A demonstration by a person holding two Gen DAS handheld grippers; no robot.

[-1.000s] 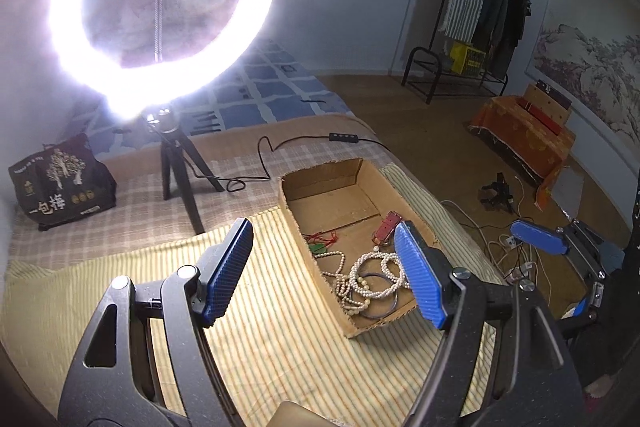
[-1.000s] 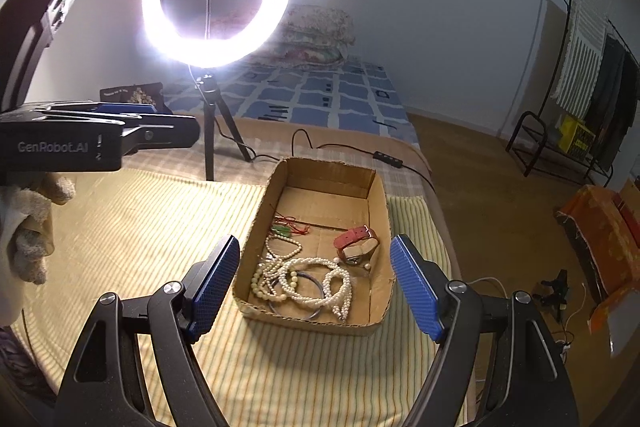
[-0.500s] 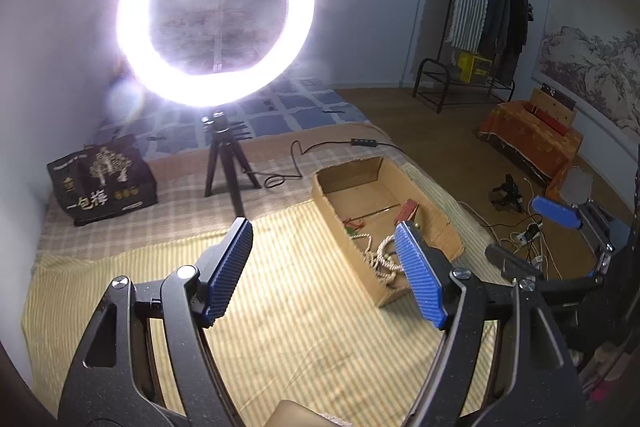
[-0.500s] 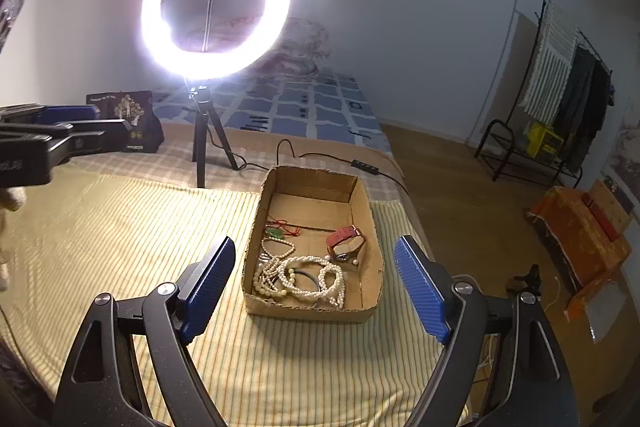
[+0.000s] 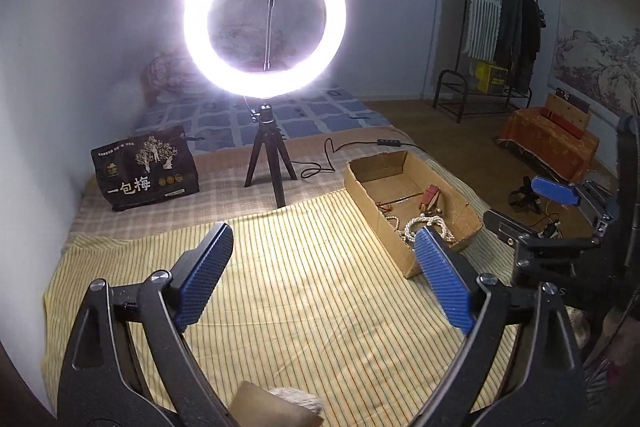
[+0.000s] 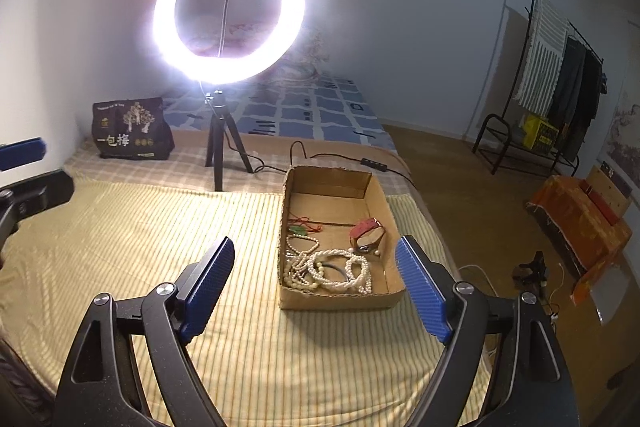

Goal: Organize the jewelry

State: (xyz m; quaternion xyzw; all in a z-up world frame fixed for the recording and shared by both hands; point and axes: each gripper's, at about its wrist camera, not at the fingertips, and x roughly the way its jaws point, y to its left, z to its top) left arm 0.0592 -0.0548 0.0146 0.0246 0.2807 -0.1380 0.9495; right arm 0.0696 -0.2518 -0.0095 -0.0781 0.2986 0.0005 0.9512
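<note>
Left claw (image 5: 324, 279) seen opening, empty; right claw (image 6: 316, 287) held wide, empty, box (image 6: 384, 207) just ahead.

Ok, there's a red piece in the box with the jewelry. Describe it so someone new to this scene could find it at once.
Start at the ring light on its tripod; in front of it and to the right an open cardboard box sits on the striped yellow cloth. Inside, near the box's right wall, lies the red wristband, looped on its side. It is the only broad red strap, beside white pearl strands and a thin red cord.
</note>
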